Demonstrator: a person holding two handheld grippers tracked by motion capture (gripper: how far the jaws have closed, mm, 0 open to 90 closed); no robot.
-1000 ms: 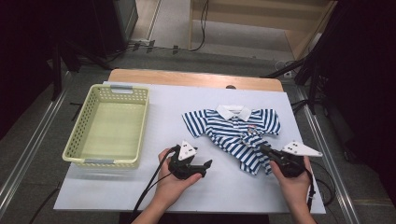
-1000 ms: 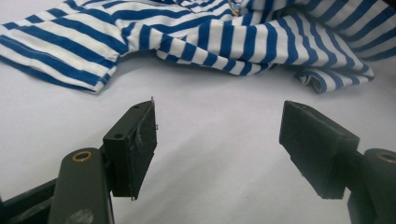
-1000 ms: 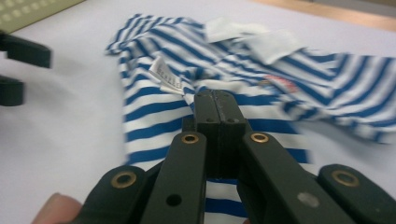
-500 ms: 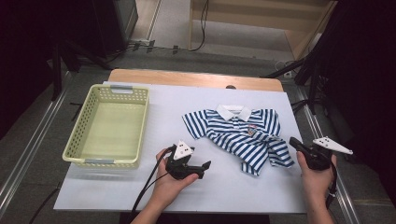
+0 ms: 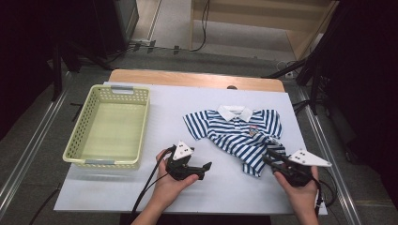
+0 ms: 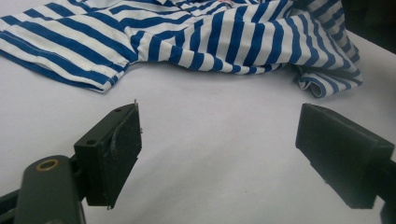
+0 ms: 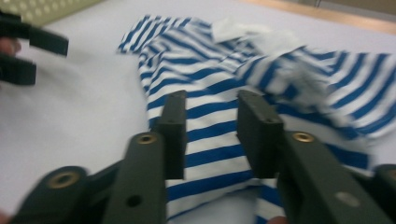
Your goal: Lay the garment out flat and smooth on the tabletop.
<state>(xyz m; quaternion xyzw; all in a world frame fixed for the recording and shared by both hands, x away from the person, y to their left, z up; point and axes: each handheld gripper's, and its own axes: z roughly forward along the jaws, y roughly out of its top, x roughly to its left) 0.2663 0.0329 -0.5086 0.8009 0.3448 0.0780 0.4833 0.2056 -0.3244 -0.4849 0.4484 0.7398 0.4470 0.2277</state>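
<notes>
A small blue-and-white striped polo shirt (image 5: 237,133) lies rumpled on the white tabletop (image 5: 117,194), collar away from me. My left gripper (image 5: 206,166) rests on the table left of the shirt's hem. Its jaws have just been opening and now stand wide with nothing between them (image 6: 219,116); the shirt (image 6: 210,42) lies a little beyond. My right gripper (image 5: 268,157) sits at the shirt's lower right corner. Its jaws have just been opening and stand partly apart (image 7: 210,100) over the striped cloth (image 7: 196,60), not pressing it.
A pale green plastic basket (image 5: 75,140) stands on the left of the table. The other gripper's jaws (image 7: 28,51) show at the upper left of the right gripper view. A wooden strip (image 5: 197,78) runs along the far edge.
The right gripper swung out to the right, dragging the shirt's lower corner, then came back left to the shirt with its jaws apart. The left gripper stayed put and opened wider.
</notes>
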